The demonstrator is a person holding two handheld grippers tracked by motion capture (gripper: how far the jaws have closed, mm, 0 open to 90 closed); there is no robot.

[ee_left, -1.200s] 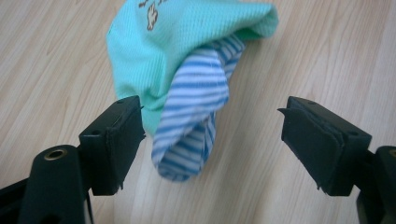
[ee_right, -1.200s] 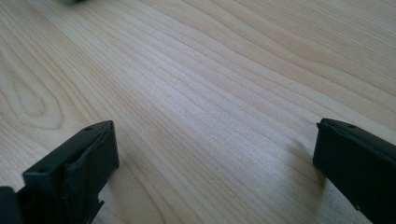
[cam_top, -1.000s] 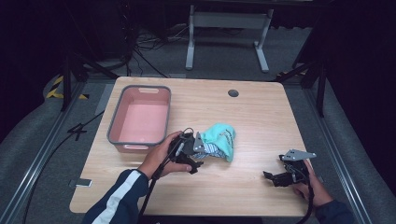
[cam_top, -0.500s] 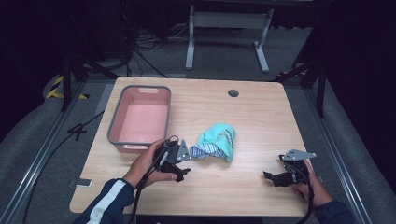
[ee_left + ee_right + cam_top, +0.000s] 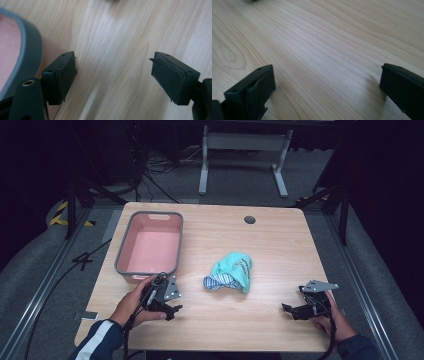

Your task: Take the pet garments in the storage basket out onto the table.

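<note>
A crumpled teal and striped cloth lies in the middle of the wooden table. My left gripper rests near the front left, a hand's width left of the cloth, open with nothing between its jaws; in the left gripper view only bare wood lies between them. My right gripper sits at the front right, apart from the cloth, also open over bare wood. A pink bin with a grey rim stands at the left, and its rim curves past my left jaw.
A dark round hole marks the table's far side. Beyond the table stand a grey metal frame and cables on the floor. Bare wood stretches between the cloth and the right gripper.
My left gripper has pulled back from the cloth toward the front left and the bin's near corner, leaving the cloth lying free. The right gripper has stayed put.
</note>
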